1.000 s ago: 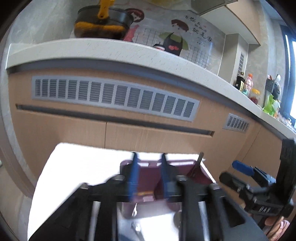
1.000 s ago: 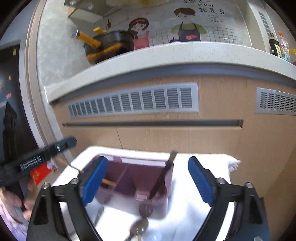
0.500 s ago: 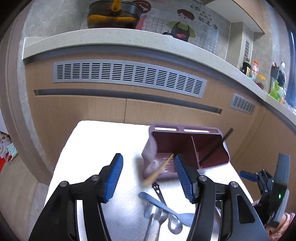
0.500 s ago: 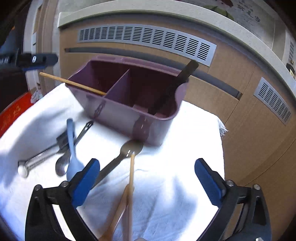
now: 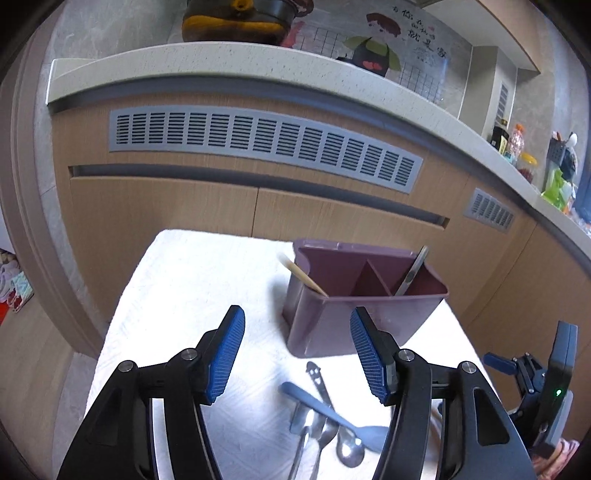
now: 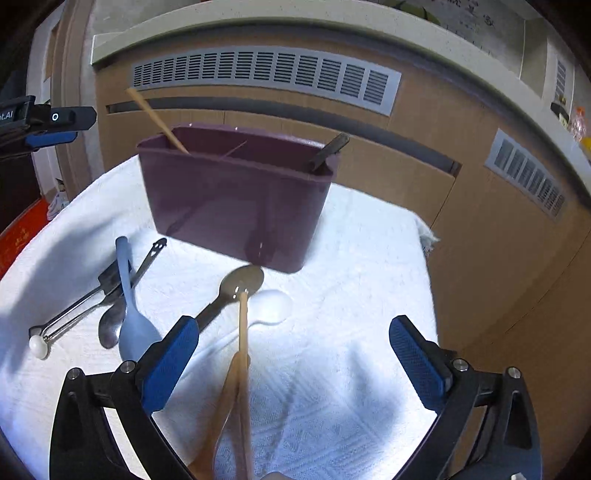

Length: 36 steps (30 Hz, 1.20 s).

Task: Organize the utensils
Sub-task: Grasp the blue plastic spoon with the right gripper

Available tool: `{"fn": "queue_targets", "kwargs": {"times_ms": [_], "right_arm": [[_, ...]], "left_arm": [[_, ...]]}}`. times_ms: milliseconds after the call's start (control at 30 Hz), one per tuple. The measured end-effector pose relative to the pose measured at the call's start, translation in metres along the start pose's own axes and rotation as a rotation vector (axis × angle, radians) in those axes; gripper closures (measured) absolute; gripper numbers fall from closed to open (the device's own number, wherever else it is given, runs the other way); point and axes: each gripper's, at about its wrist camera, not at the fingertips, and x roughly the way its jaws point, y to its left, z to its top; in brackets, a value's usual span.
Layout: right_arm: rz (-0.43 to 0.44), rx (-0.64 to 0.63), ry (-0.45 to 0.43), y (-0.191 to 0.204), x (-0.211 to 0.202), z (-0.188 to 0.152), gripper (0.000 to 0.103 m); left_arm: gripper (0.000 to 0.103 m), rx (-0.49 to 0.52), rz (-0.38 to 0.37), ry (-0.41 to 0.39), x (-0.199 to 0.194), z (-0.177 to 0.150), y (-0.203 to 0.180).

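Mid-sort over the white cloth [image 6: 351, 258]: right gripper [image 6: 293, 363] spread wide and empty above loose wooden chopsticks [image 6: 242, 354], purple caddy [image 6: 236, 206] just beyond. Left gripper [image 5: 297, 354] open, empty, near the spoons [image 5: 332, 424]. Next, probably: lower, straddle, close on one chopstick.

A dark pot [image 5: 236, 18] sits on the speckled countertop [image 5: 221, 62] — above grey vents [image 5: 258, 144].
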Motion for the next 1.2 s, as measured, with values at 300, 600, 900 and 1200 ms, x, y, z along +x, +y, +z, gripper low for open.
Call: {"fn": "queue_targets", "kwargs": {"times_ms": [300,600,900,1200], "right_arm": [[0.117,-0.005,0.033,0.003,-0.005,-0.018,0.001],[0.087,0.05,0.042,0.003,-0.005,-0.02,0.001],[0.14,0.054,0.027,0.003,-0.008,-0.028,0.002],[0.46,-0.072,0.147,0.055,0.03,0.018,0.066]], "left_arm": [[0.043,-0.06,-0.036,0.278,0.042,-0.042,0.011],[0.043,-0.166,0.022,0.414,0.085,-0.063,-0.014],[0.043,-0.086,0.021,0.356,0.062,-0.067,-0.012],[0.043,-0.007,0.043,0.245,-0.001,-0.068,0.039]]}}
